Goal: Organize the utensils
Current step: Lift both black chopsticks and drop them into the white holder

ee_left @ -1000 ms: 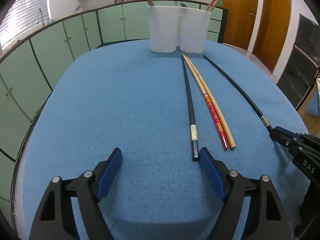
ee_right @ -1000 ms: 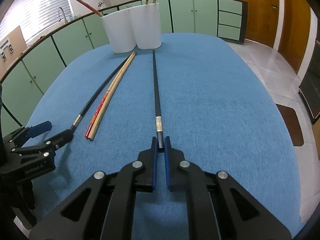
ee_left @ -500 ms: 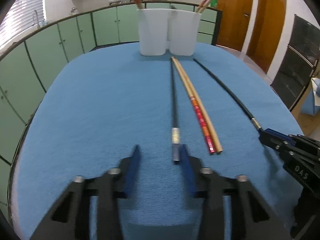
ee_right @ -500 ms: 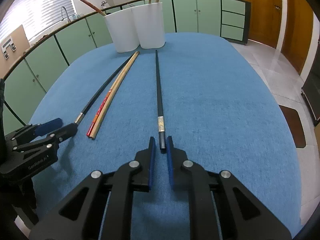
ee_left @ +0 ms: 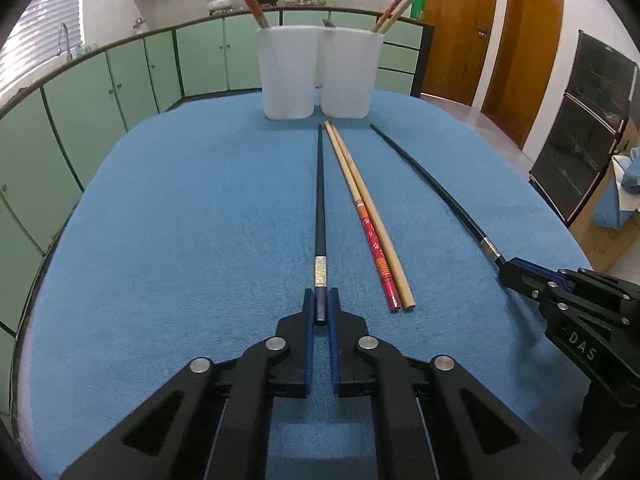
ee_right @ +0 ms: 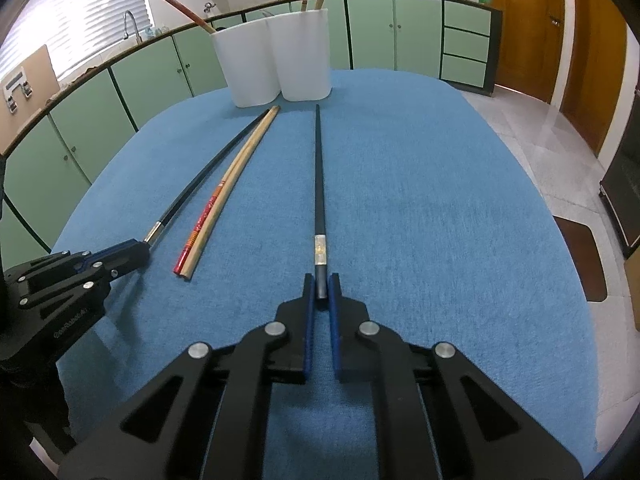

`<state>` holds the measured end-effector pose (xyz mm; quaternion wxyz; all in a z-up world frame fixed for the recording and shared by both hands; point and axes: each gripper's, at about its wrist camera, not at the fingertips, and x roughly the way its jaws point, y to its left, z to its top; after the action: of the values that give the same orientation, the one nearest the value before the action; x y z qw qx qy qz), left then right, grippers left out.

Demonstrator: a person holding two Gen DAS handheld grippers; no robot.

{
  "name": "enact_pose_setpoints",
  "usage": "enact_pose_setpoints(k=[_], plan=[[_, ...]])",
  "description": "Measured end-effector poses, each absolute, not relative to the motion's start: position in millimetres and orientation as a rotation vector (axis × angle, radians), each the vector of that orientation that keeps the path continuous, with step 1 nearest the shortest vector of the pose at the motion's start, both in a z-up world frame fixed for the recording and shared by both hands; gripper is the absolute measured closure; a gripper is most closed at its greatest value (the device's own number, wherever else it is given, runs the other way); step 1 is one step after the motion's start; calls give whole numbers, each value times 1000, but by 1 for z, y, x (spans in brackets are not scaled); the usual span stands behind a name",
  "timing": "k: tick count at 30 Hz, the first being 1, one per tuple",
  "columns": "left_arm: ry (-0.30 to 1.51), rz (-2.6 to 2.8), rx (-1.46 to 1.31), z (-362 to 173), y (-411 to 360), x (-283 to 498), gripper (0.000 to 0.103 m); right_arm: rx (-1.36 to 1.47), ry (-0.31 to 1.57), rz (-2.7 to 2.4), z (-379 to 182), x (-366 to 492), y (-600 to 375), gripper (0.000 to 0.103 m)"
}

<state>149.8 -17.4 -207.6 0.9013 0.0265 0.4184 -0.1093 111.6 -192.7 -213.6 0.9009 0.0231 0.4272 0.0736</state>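
Two black chopsticks, a red one and a wooden one lie on the blue table. My left gripper (ee_left: 320, 304) is shut on the near end of the left black chopstick (ee_left: 320, 200). My right gripper (ee_right: 321, 290) is shut on the near end of the right black chopstick (ee_right: 319, 184). The red chopstick (ee_left: 374, 248) and the wooden chopstick (ee_left: 384, 236) lie side by side between them. Two white cups (ee_left: 286, 72) (ee_left: 348, 72) stand at the far end and hold other chopsticks. Each gripper shows in the other's view, the right one (ee_left: 508, 274) and the left one (ee_right: 138, 250).
The blue table (ee_left: 180, 220) is oval, with its edges close on the left and right. Green cabinets (ee_left: 120, 80) run along the back and left. Wooden doors (ee_left: 460, 28) stand at the back right.
My left gripper has moved forward and shut on the end of the left black chopstick. My right gripper has stayed shut on the right black chopstick.
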Motion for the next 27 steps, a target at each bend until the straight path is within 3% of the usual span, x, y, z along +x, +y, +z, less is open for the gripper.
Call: enact_pose_setpoints(k=[12, 27], plan=[[778, -218, 65, -164, -8, 135, 97, 50, 803, 166, -175, 105, -199, 97], [578, -251, 40, -71, 7, 138, 97, 70, 610, 202, -77, 117, -213, 97]])
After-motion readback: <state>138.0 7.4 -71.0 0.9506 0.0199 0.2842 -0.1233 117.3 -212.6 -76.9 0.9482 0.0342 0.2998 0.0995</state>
